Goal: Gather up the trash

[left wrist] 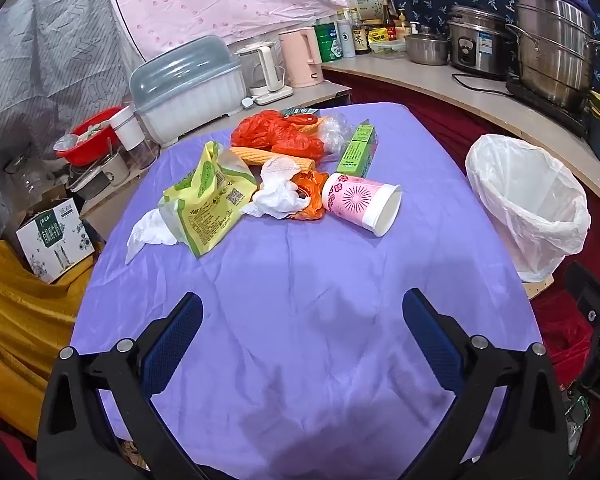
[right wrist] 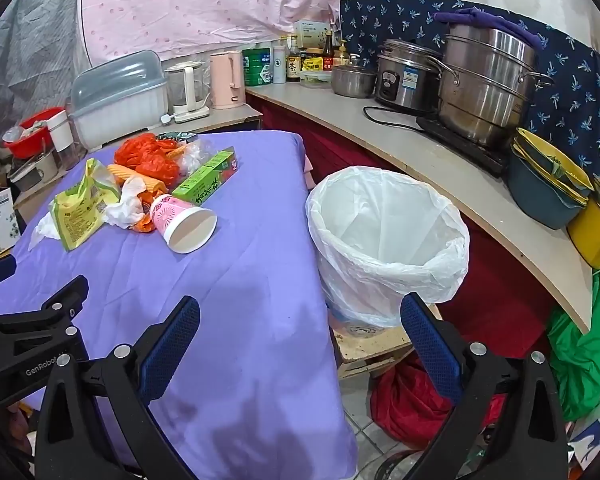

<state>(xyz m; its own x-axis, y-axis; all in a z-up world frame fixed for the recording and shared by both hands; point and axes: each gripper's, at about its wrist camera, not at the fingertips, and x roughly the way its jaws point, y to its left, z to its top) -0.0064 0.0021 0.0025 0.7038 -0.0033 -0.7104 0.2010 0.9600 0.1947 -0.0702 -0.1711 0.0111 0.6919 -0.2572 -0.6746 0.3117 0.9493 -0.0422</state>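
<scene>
A pile of trash lies on the purple-covered table: a pink paper cup on its side, crumpled white tissue, a yellow-green snack bag, red-orange plastic bags, a green carton. A bin lined with a white bag stands right of the table, also in the right wrist view. My left gripper is open and empty, over the near table. My right gripper is open and empty at the table's right edge, before the bin. The cup lies ahead-left.
A curved counter on the right holds steel pots, a rice cooker, bottles and bowls. A covered dish rack and kettles stand behind the table. Boxes and yellow cloth lie left. Red and green bags lie on the floor.
</scene>
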